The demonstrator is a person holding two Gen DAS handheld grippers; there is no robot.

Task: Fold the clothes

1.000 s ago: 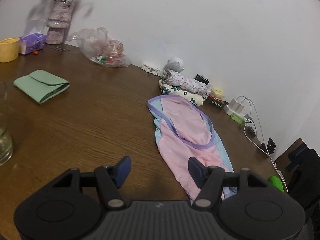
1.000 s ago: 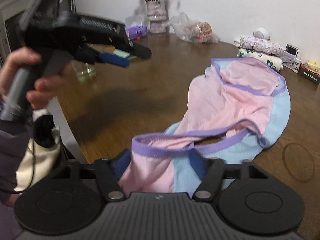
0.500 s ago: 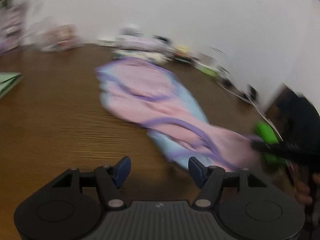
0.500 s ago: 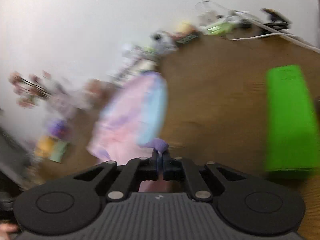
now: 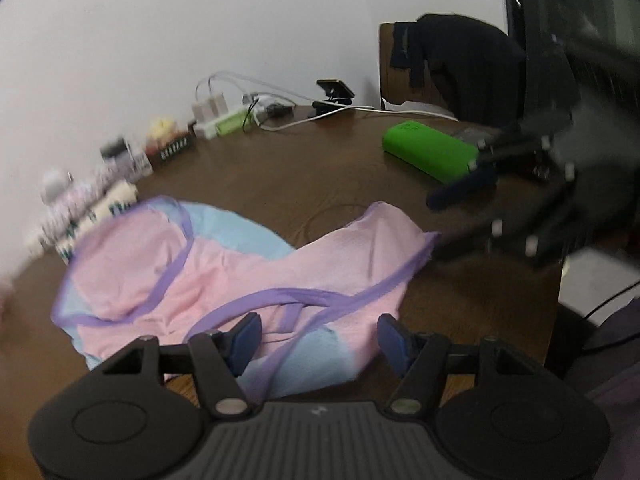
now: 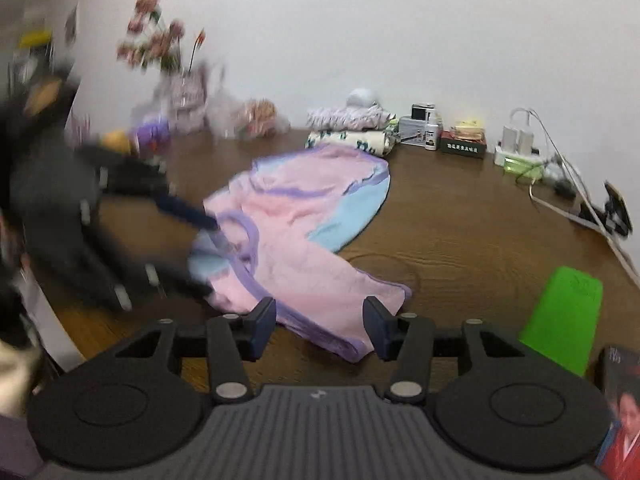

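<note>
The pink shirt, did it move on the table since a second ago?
Yes. The pink shirt has spread sideways: its near end now lies closer to the green box, while its far end stays by the rolled clothes.

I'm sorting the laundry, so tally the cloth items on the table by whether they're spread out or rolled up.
Spread out: 1, the pink garment.
Rolled up: 2, the purple floral roll and the cream floral roll.
Total: 3.
</note>
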